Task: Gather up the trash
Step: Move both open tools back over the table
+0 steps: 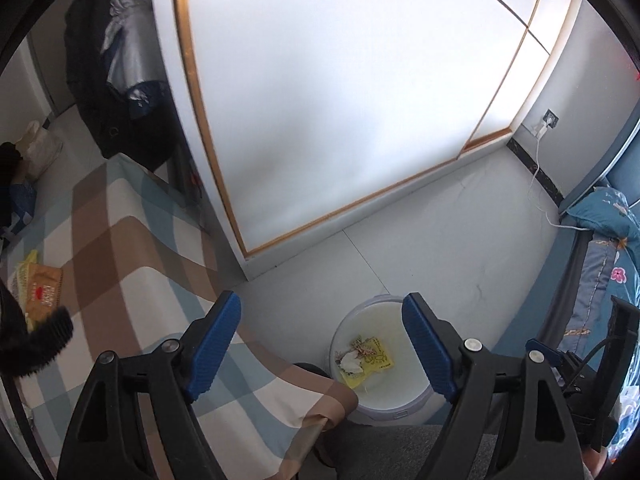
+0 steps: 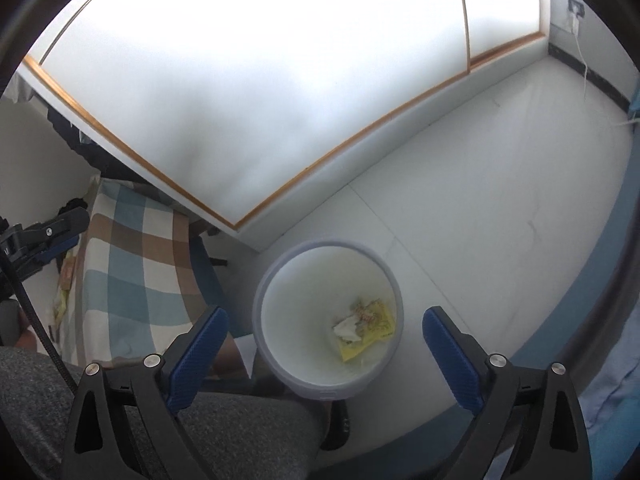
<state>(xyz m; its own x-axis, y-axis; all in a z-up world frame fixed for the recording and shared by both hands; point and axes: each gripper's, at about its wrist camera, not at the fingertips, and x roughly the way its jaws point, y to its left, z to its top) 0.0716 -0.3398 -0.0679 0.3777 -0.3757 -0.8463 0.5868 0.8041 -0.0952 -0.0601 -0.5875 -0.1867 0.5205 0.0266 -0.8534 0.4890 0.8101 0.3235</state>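
Both the left tongs [image 1: 322, 344] and the right tongs [image 2: 324, 354] hang released and empty above the white bin [image 2: 268, 300] on the floor beside the checked bed's [image 1: 120, 240] corner, the yellow wrapper [image 2: 370, 330] and crumpled tissue [image 2: 347, 327] lying at its bottom.

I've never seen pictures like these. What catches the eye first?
Probably the blue-padded tongs, spread wide and empty at the bottom of each view. Between them, on the pale floor, stands a white bin holding a yellow wrapper and a crumpled tissue. To the left lies a checked blanket.
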